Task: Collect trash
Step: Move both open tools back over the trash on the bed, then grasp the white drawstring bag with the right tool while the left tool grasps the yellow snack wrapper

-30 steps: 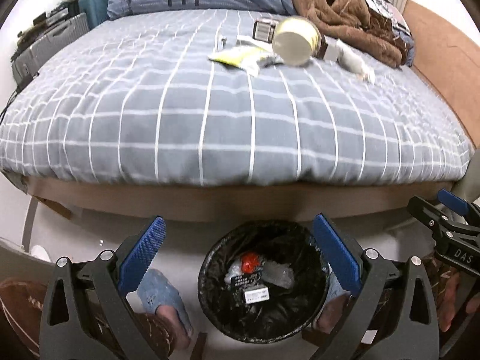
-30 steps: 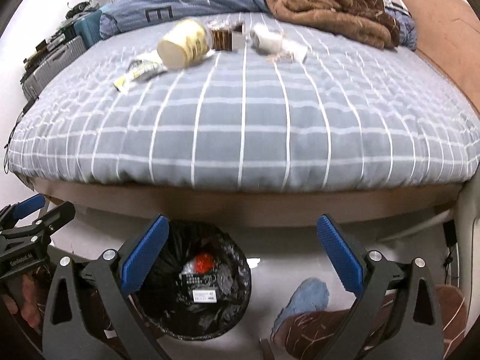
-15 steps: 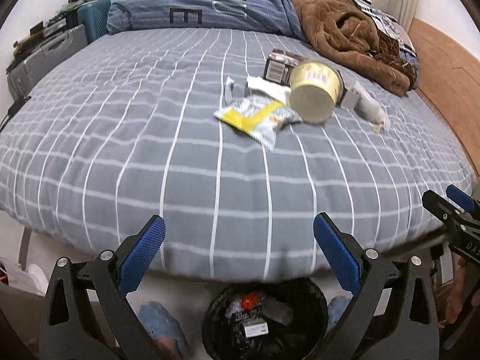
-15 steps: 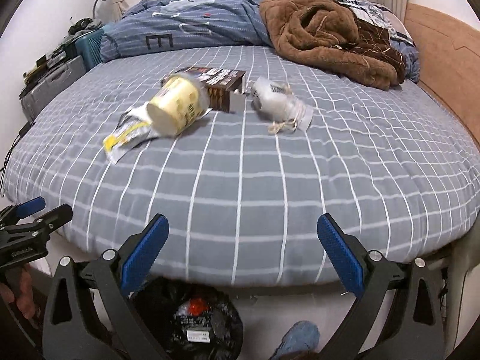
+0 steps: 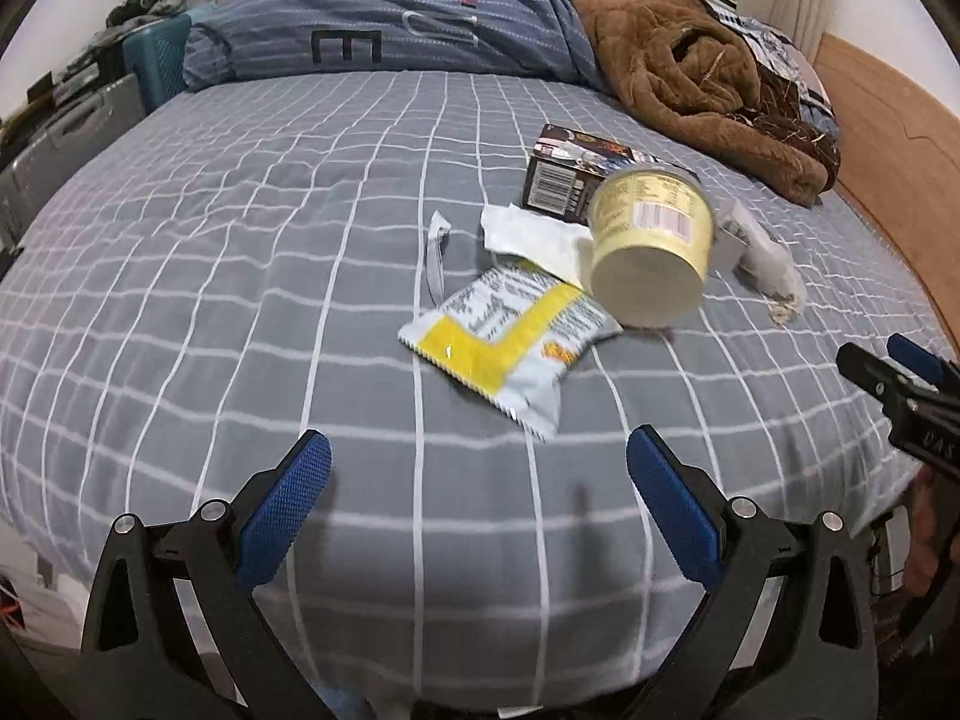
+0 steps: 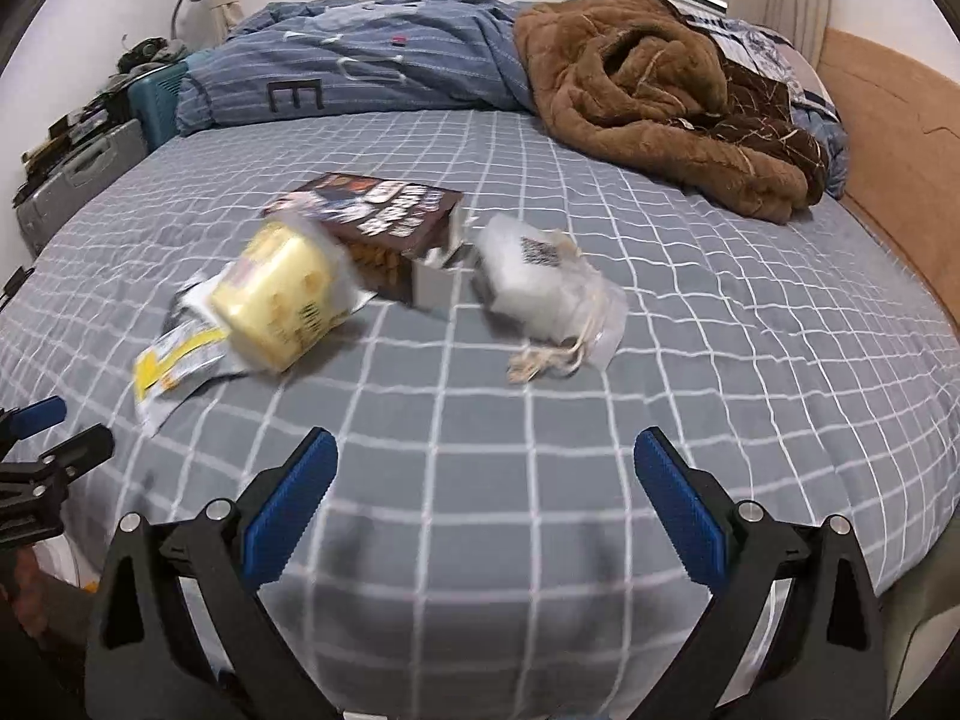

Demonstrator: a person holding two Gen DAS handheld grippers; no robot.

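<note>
Trash lies on the grey checked bed (image 5: 240,276). A yellow and white snack wrapper (image 5: 510,339) lies nearest, with a pale yellow cup (image 5: 651,246) on its side, a white wrapper (image 5: 528,234), a torn strip (image 5: 437,252), a dark brown box (image 5: 570,177) and a clear plastic bag (image 5: 765,258) behind. My left gripper (image 5: 477,507) is open and empty, short of the snack wrapper. My right gripper (image 6: 486,504) is open and empty, in front of the cup (image 6: 279,297), box (image 6: 384,222) and plastic bag (image 6: 540,288).
A brown blanket (image 6: 648,96) and a blue striped duvet (image 6: 372,72) are heaped at the far side of the bed. Cases and clutter (image 5: 66,126) stand left of the bed. A wooden headboard (image 6: 894,162) runs along the right.
Both grippers have risen from over the floor bin and moved forward over the bed. The bin has dropped out of view and the trash pile is much closer.
</note>
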